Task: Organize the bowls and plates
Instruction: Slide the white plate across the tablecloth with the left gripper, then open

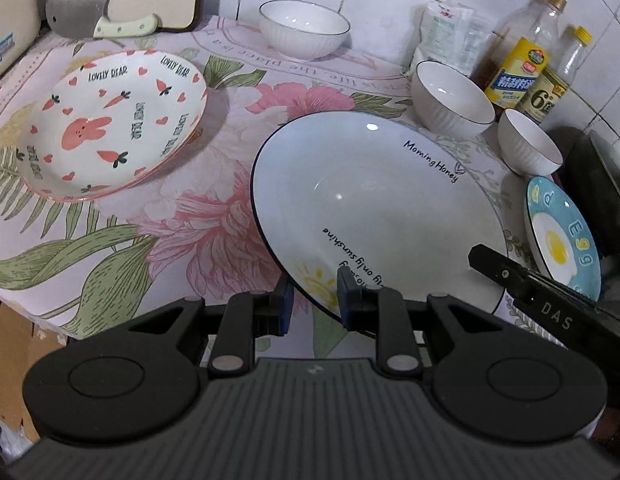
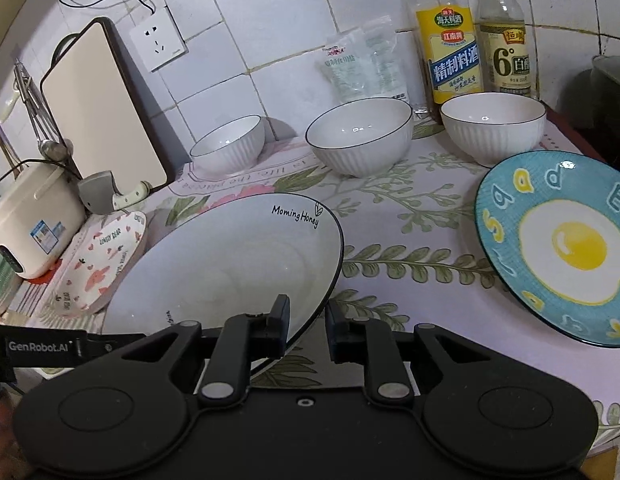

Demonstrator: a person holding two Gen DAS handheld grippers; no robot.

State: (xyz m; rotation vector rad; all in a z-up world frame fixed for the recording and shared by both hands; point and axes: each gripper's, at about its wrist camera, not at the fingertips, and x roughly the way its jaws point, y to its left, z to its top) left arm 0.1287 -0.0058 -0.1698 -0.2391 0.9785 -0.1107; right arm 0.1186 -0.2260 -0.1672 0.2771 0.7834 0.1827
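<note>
At the white plate (image 1: 374, 200) rim, both tools straddle it, ajar.

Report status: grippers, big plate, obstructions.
Both hand-held grippers, left and right, straddle the Morning Honey plate rim, jaws part-open. Plate tilted. Nothing blocking.

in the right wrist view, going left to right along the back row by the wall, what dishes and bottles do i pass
small white bowl → middle white bowl → yellow-label bottle → right white bowl. The white-label bottle stands behind that last bowl, so its place is unclear.
</note>
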